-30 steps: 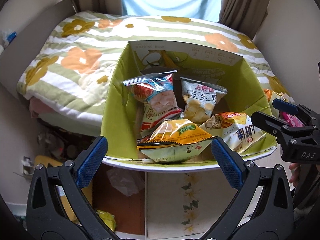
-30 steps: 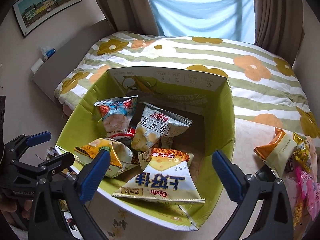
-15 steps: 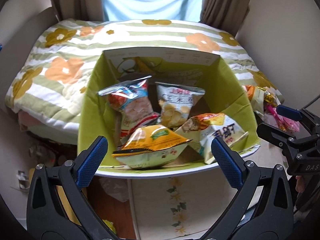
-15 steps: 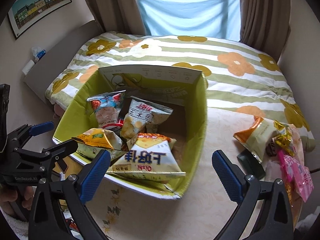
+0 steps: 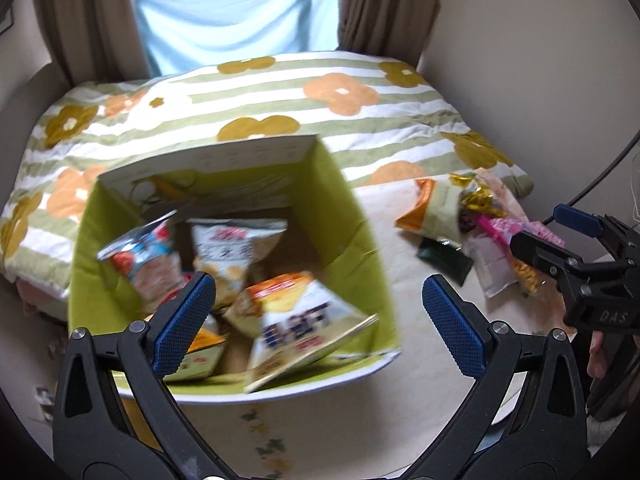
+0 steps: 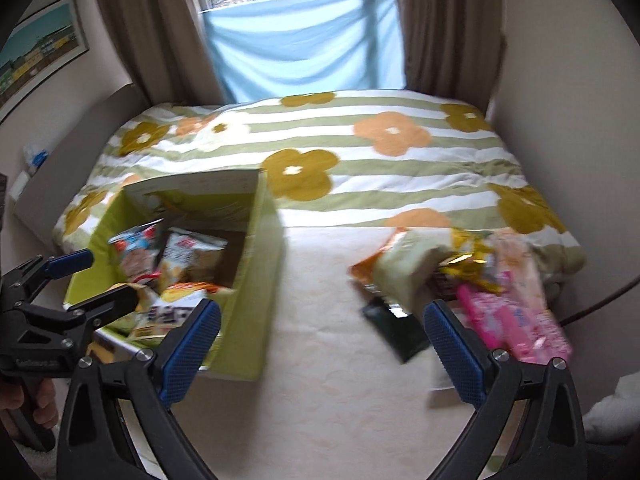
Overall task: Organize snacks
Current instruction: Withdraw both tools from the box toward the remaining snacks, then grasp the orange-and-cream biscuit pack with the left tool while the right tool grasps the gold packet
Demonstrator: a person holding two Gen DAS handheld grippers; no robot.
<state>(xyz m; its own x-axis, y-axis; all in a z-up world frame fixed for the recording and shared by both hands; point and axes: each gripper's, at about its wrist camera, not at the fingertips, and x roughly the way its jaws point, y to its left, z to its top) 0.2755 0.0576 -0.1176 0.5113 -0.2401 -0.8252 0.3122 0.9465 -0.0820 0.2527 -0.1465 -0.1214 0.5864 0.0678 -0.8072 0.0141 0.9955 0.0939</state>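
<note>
A green cardboard box stands on the cream table and holds several snack bags, among them a white and orange bag and a blue and red one. A loose pile of snacks lies to its right: an orange and cream bag, a dark packet, a pink packet. My left gripper is open and empty over the box's front right. My right gripper is open and empty over bare table between box and pile.
A bed with a flowered, green-striped quilt lies behind the table. Curtains and a blue cloth hang at the window. A cream wall is on the right. The table's front edge is below the box.
Both grippers have swung to the right, away from the box. The snack pile has come into fuller view. Both stayed open and empty.
</note>
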